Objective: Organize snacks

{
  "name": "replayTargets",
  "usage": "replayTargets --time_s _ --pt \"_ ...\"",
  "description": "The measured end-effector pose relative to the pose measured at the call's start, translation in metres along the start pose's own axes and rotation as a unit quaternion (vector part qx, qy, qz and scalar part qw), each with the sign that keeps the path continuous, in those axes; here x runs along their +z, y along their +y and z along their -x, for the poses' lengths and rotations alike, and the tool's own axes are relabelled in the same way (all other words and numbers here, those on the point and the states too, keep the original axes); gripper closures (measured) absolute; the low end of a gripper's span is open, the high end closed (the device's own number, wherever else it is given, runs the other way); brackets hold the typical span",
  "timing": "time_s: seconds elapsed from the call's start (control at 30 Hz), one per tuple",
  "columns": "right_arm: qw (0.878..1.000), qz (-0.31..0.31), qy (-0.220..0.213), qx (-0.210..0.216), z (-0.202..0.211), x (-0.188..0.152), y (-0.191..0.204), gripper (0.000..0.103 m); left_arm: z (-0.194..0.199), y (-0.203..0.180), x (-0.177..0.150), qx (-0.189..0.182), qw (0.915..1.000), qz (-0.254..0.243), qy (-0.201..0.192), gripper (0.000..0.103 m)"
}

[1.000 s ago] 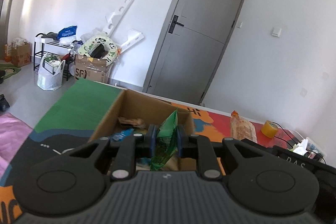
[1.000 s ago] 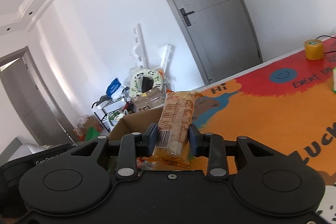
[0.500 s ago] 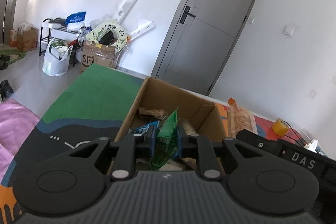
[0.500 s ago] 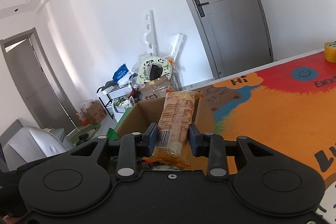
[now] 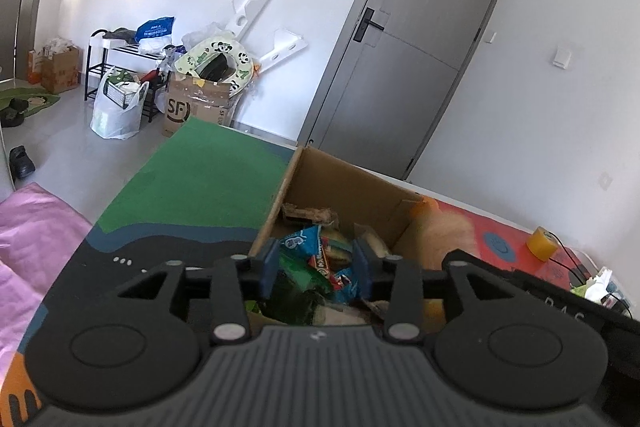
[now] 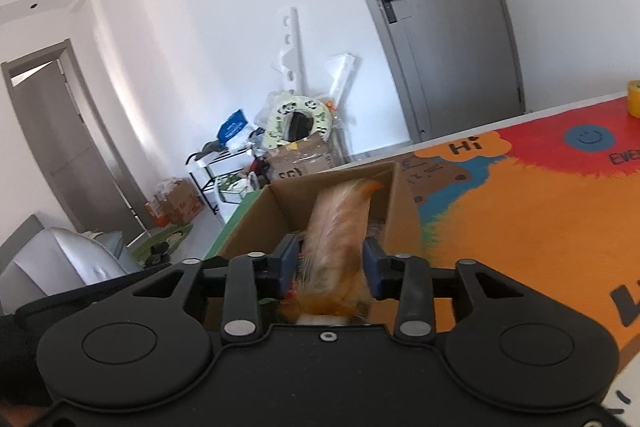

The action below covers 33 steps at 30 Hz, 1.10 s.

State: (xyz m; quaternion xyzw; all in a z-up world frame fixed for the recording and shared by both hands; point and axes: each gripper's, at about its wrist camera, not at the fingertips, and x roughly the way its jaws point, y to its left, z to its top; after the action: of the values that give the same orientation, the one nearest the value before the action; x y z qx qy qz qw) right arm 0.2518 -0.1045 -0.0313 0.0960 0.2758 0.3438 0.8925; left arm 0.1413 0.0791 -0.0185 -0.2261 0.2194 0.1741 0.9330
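Observation:
An open cardboard box (image 5: 344, 179) holds several snack packets, among them a blue one (image 5: 308, 243). My left gripper (image 5: 316, 271) hangs over the box with its jaws opening. The green packet (image 5: 294, 277) lies loose below the blue pads, among the other snacks. In the right wrist view my right gripper (image 6: 331, 265) is over the same box (image 6: 260, 223), and its jaws are opening too. The long orange packet (image 6: 340, 223) stands between its pads, blurred, tipping into the box with the pads off its sides. The left wrist view shows that orange packet (image 5: 444, 227) as a blur at the box's right wall.
The box stands on a colourful table mat (image 6: 520, 227), green (image 5: 208, 179) on the left side. A yellow tape roll (image 5: 540, 243) and cables sit at the table's far right. Beyond the table are a grey door, cartons and bags on the floor.
Both grippers have moved in over the box and their jaws have spread. The green packet has dropped out of the left pads. The orange packet has gone blurred and leans into the box.

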Motion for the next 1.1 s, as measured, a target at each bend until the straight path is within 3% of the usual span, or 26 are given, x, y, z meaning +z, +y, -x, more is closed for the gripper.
replayTargets --time_s 0.3,0.4,1.1 --pt "1.000 -0.012 -0.013 -0.025 0.037 -0.002 -0.022 0.050 0.017 -0.010 -0.002 -0.005 0.9997 -0.023 -0.010 0.030" --pt "0.999 -0.012 -0.011 -0.030 0.047 -0.005 -0.026 0.043 0.021 -0.015 -0.003 -0.006 0.9995 -0.031 -0.009 0.025" --pt "0.997 -0.005 -0.025 -0.070 0.119 -0.012 -0.040 0.000 0.062 -0.040 -0.018 -0.037 0.9928 -0.114 0.009 0.007"
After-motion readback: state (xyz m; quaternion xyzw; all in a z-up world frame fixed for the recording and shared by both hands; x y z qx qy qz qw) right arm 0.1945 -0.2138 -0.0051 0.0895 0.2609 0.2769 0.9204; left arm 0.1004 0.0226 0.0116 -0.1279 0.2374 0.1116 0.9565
